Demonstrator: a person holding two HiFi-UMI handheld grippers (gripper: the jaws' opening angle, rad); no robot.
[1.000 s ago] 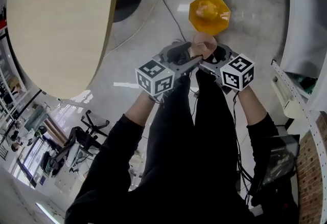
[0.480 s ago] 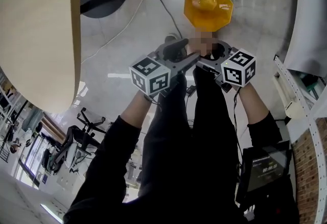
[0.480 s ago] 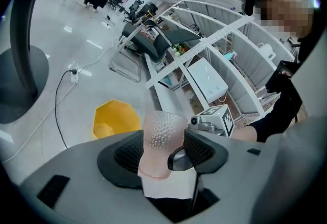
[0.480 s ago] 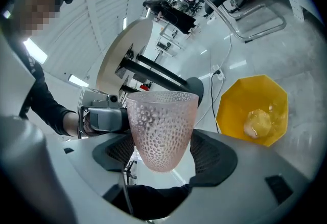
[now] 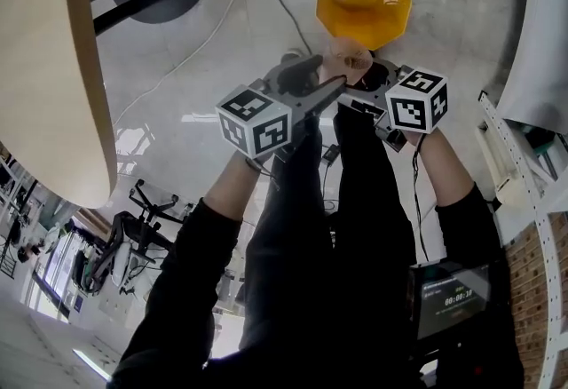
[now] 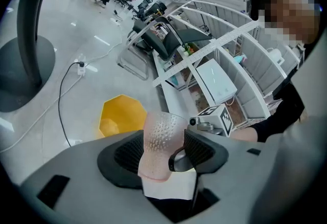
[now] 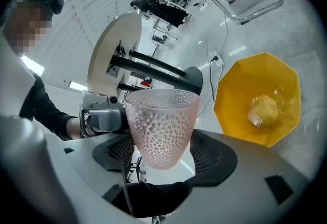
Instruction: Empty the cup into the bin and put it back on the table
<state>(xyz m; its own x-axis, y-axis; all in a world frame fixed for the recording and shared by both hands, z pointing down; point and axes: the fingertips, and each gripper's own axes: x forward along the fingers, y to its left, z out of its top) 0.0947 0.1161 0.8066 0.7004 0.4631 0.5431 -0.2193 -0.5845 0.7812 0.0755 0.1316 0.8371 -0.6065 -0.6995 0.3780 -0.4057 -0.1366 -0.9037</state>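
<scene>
Evidently the dimpled pink cup [image 7: 162, 126], pinched between the jaws of both left gripper [image 6: 163, 149] and right gripper [image 7: 163, 154], yellow bin [image 7: 237, 100] ahead of them, looks light, thin-walled and slippery (seemingly empty), so a gentle mid-wall hold suits.

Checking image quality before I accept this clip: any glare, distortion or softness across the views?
Head view: light glare on the glossy floor, edges bent by fisheye. Left gripper view: cup close, slightly soft. Right gripper view: cup texture crisp, yellow bin evenly lit.
</scene>
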